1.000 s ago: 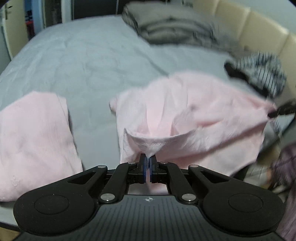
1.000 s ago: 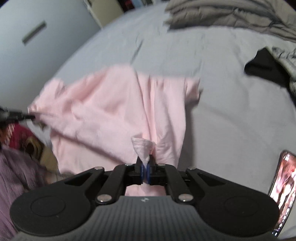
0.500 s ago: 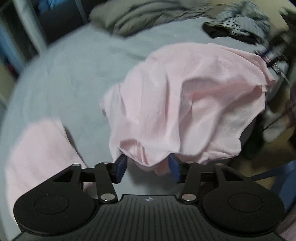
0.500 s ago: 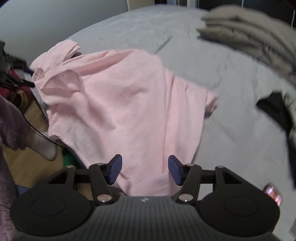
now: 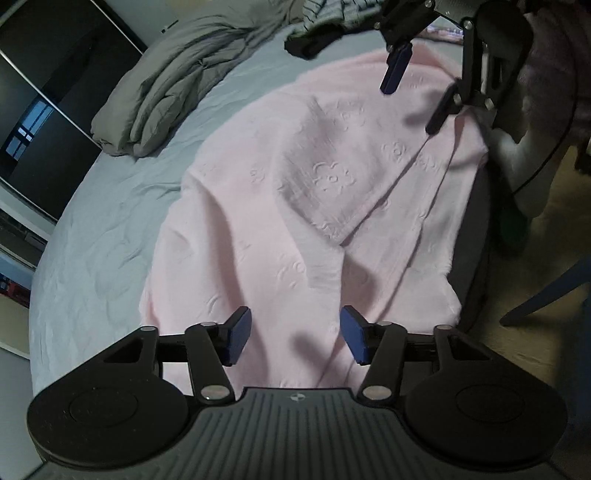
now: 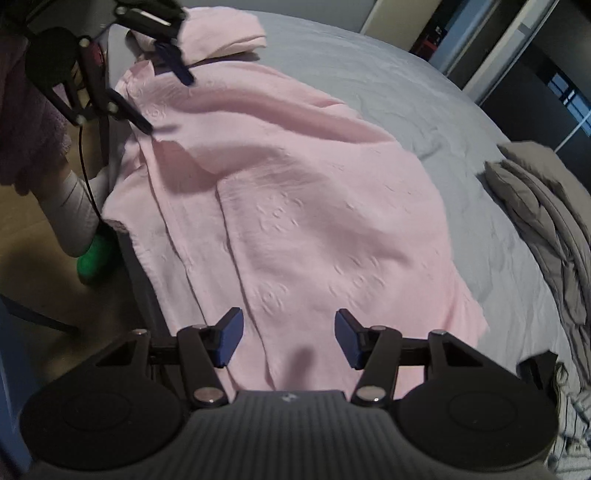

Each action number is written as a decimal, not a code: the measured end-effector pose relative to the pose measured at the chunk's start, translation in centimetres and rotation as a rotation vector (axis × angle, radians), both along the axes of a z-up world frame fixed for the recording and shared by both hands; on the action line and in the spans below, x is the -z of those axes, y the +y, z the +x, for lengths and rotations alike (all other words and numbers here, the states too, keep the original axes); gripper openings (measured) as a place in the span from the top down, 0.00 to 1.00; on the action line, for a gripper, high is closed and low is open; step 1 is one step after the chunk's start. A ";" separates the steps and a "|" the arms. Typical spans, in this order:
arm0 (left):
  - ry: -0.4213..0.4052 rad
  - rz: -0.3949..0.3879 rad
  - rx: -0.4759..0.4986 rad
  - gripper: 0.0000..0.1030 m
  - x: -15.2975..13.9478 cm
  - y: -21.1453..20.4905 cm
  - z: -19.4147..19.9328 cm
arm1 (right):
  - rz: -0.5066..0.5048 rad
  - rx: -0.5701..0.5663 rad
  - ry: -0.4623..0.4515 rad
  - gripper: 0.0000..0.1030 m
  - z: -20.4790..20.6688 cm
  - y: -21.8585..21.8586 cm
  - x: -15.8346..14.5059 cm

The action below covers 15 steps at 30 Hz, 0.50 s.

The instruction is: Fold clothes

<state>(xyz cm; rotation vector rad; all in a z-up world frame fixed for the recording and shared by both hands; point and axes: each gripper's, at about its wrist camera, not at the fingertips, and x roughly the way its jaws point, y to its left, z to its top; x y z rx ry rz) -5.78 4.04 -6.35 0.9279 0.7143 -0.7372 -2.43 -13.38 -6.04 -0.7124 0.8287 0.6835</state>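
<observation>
The pink garment (image 5: 295, 206) lies spread and rumpled on the bed (image 5: 110, 229), along the bed's near edge, with 1 side draped slightly over that edge toward the floor. A fold line runs through its middle, with 1 layer lapped over another. The cloth's long axis appears to run along the bed edge, from 1 gripper to the other.

The left gripper (image 5: 295, 334) hovers over 1 end of the garment, jaws parted to a middling gap, with nothing pressed between the pads; cloth lies below and ahead of them. The right gripper (image 6: 288, 338) stands over the opposite end in like condition: jaws apart, empty, cloth beneath. Each gripper faces the other across the garment.

Judgement: neither hand is clearly nearer; each is placed at its own end, so the next grasp would fall on the edge directly under each gripper.

Beyond the garment from the grippers, a grey duvet (image 5: 177, 85) is heaped on the bed, well apart. A second pink piece (image 6: 225, 33) lies past the left gripper's end.
</observation>
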 end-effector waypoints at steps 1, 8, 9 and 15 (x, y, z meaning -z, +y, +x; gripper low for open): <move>0.025 -0.009 0.005 0.53 0.3 -0.3 0.2 | 0.000 -0.004 0.007 0.44 0.1 0.4 0.5; 0.055 0.045 0.008 0.74 2.6 -1.6 1.0 | -0.097 -0.032 -0.022 0.67 0.7 1.9 4.2; 0.073 0.046 0.000 0.80 2.8 -1.6 1.3 | -0.096 -0.033 -0.021 0.68 0.8 1.9 4.3; 0.095 0.014 -0.044 1.00 1.4 -0.5 2.2 | -0.059 0.015 0.009 0.96 1.3 0.7 2.8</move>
